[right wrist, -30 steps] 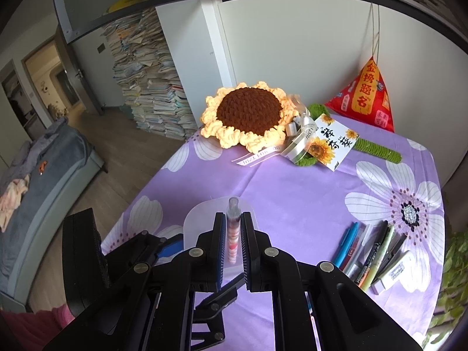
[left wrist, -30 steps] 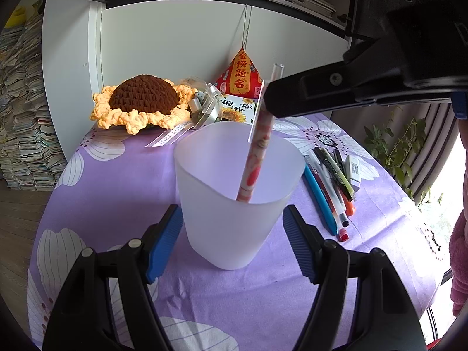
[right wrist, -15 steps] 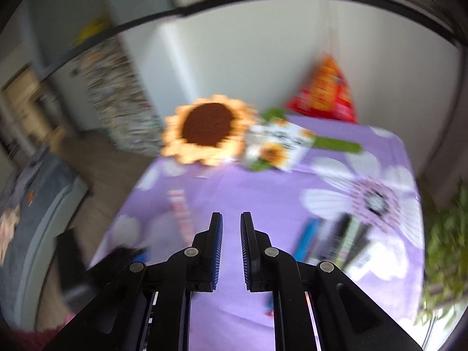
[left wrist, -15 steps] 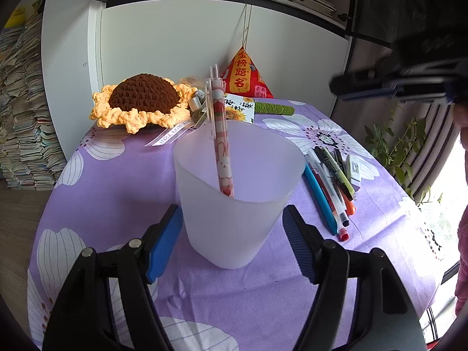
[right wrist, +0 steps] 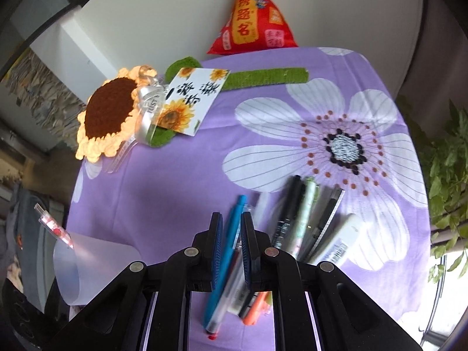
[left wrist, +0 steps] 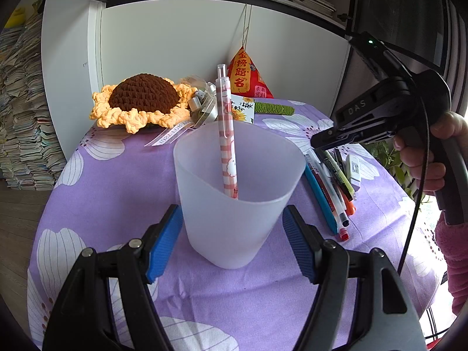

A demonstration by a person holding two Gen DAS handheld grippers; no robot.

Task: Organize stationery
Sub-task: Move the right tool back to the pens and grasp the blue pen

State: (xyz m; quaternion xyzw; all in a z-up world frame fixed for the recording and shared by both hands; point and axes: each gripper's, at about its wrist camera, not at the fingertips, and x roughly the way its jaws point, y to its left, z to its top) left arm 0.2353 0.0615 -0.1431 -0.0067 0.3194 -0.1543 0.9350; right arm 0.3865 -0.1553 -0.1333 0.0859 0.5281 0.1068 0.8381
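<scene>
Left gripper [left wrist: 232,235] fingers pinch a frosted cup [left wrist: 237,187] holding a pink pen [left wrist: 227,137]. Right gripper [right wrist: 231,244], fingers together and empty, hovers above pens [right wrist: 295,228] at the cup's 3 o'clock.

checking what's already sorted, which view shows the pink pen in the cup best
The left wrist view: the pink checked pen stands full length inside the translucent cup, sharp and centred. The right wrist view shows only its upper end above the cup's rim at the left edge.

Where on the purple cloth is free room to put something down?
Bare cloth lies between the cup and the crochet sunflower, and on the big white flower print behind the pens. It is crowded by the pens, where the right gripper hovers.
</scene>
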